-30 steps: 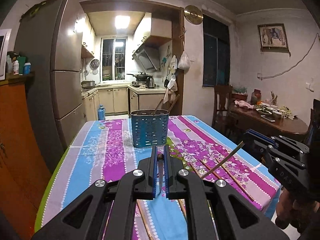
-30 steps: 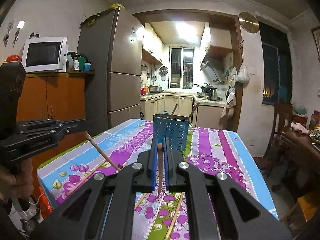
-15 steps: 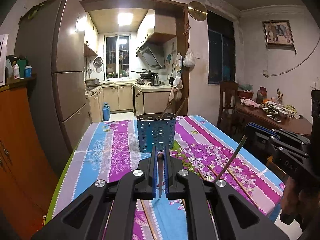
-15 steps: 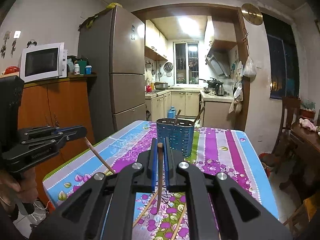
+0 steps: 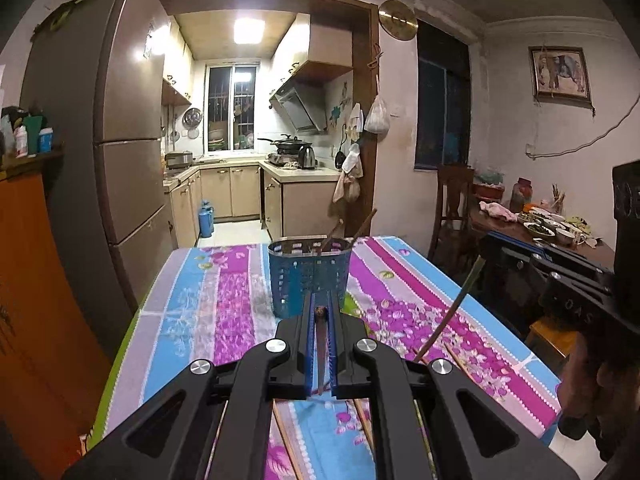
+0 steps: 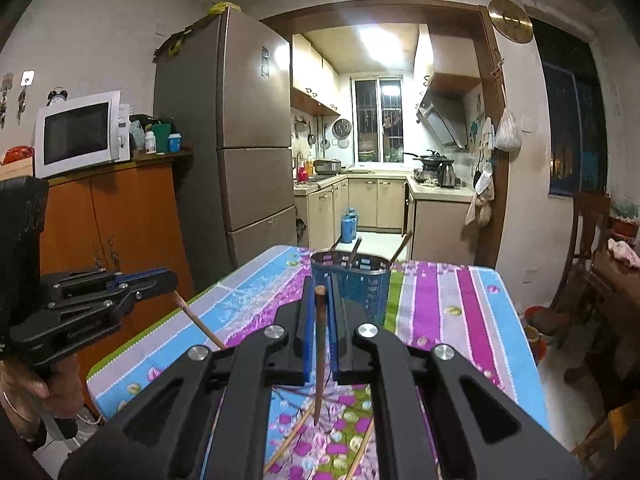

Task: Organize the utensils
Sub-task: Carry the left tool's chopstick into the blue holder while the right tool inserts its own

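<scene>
Between the jaws of the left gripper (image 5: 320, 316) a brown chopstick (image 5: 320, 344) is clamped, its blunt top poking just above the blue pads and its thin end hanging below them. The right gripper (image 6: 320, 296) has its jaws pressed together on a second chopstick (image 6: 319, 356) in the same way, the stick running nearly upright and its tip hanging free above the cloth. Straight ahead of both pairs of jaws stands the blue utensil holder (image 5: 309, 276), a perforated basket with a metal rim, upright on the table (image 5: 200, 304); two more sticks lean in it toward the right. Below and to the right of the left jaws, loose chopsticks (image 5: 460, 360) lie on the flowered, striped tablecloth; others show under the right jaws. From the right wrist view the left gripper appears well to the left of the jaws, held in a hand (image 6: 48, 388), its stick slanting down toward the table. From the left wrist view the right gripper sits far to the right, with its stick angled downward too. Beyond the holder the kitchen opens, with a tall fridge (image 6: 240, 140) left of the doorway.
</scene>
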`<control>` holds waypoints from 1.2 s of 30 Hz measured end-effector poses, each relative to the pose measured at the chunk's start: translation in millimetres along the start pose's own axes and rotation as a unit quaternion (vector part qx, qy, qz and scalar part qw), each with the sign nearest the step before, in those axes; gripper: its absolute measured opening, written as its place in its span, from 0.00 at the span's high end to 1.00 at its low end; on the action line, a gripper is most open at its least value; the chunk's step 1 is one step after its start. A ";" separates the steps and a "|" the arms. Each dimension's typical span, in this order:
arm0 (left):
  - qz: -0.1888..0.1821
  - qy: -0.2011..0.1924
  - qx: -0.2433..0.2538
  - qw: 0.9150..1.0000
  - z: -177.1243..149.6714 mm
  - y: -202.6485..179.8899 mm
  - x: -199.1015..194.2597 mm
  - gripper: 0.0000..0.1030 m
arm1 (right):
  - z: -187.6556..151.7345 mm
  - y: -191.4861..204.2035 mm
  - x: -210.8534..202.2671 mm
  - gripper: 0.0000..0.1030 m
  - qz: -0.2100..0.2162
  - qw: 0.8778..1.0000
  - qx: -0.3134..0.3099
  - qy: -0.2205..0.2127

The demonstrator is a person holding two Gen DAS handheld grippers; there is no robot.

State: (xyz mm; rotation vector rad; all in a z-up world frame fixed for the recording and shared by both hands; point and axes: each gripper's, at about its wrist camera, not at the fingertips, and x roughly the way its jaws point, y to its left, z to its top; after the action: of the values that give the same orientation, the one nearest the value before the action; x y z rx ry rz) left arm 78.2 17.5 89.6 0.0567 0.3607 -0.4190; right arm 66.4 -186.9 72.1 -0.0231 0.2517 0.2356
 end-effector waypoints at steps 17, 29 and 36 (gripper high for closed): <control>0.028 -0.072 0.009 0.997 131.7 24.8 72.0 0.93 | 113.9 -52.0 58.1 0.95 -0.049 0.996 0.010 -0.070; 0.025 -0.036 -0.010 0.999 155.2 41.9 169.6 0.93 | 128.6 -81.2 133.5 0.95 -0.056 0.994 0.037 -0.083; 0.019 -0.001 0.002 1.000 124.0 39.2 218.5 0.93 | 91.5 -82.7 184.8 0.95 -0.059 0.996 0.052 -0.052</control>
State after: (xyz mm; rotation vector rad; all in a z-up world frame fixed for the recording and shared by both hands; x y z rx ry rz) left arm 321.2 -47.3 127.4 0.0666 0.3572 -0.3822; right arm 282.0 -220.5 114.1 0.0776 0.1574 0.1062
